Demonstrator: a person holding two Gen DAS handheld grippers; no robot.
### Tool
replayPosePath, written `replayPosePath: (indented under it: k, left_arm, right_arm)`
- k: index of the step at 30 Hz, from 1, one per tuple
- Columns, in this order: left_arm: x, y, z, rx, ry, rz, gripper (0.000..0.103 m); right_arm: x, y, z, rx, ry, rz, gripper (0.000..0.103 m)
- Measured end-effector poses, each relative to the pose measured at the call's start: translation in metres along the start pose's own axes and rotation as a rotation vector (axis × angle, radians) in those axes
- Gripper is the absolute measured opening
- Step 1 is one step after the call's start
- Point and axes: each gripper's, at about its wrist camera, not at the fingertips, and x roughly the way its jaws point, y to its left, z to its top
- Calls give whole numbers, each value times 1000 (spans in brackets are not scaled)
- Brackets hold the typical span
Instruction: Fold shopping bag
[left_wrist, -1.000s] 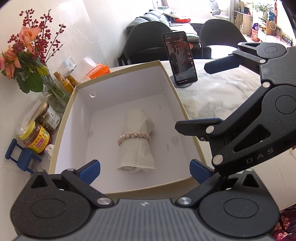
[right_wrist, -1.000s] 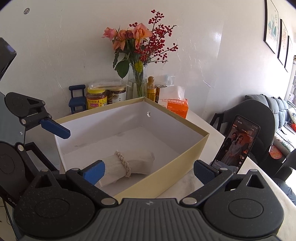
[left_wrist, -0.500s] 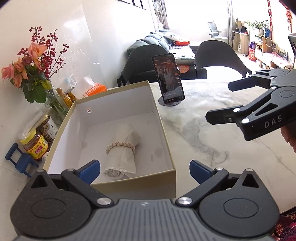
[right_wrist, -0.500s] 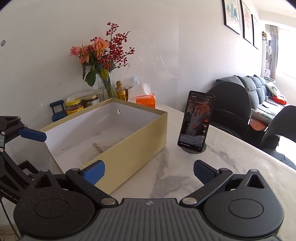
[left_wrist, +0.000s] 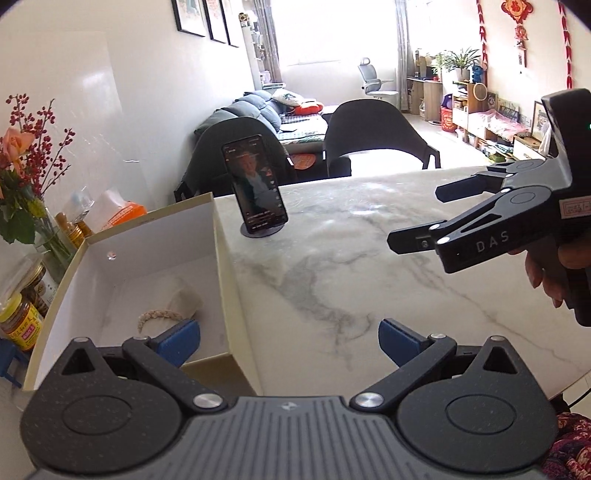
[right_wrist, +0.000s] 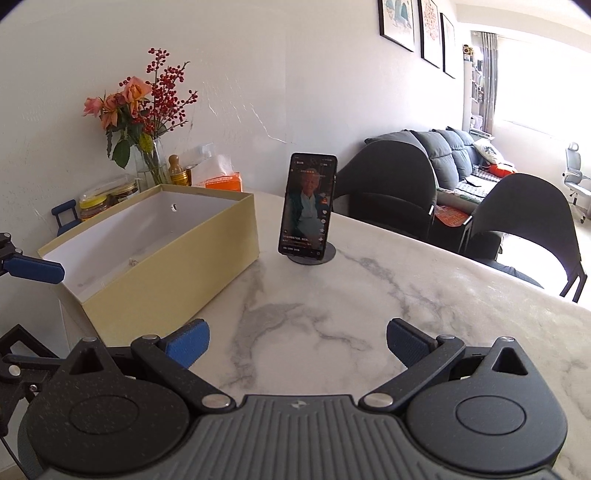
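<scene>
Cream cloth, rolled: shopping bag (left_wrist: 177, 306) lying on the white floor of the open cardboard box (left_wrist: 221, 266), bound round the middle by a braided band (left_wrist: 159, 316). Long axis running away from the left wrist camera toward the box's far wall; near end hidden behind a blue pad. Barely visible over the box wall from the right wrist view. Left gripper (left_wrist: 290, 338) released, jaws spread wide, empty, above the box's near right corner. Right gripper (right_wrist: 297, 341) likewise spread, empty, over bare marble table (right_wrist: 332, 302). Phone on stand (right_wrist: 308, 208) upright just beside the box.
</scene>
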Motion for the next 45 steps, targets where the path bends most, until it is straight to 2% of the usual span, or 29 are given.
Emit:
replayPosePath:
  k: [7,15,25,30,39,45]
  left_arm:
    - [24,-43,8,73,-21,-181,102]
    - [80,-73,16,108,3,-215,102]
    - [149,-111,25,150,32,-258,102]
    - [182,-120,38,114,49,-257,102]
    - [217,-125,48,5,40,-214,102]
    - [237,-128,52,-63,29,-183,102]
  right_arm:
    - [-5,-37,-28,112,48,-98,103]
    - [-14,-83,-61,235,74,-240,103]
    - [-17,-125,-93,360,98,-359,103]
    - [-13,-138,-103,377,111,-450,103]
    - [-1,-152,-112,386,111,-526,103]
    - [8,-164,-112,396,77,-569,103]
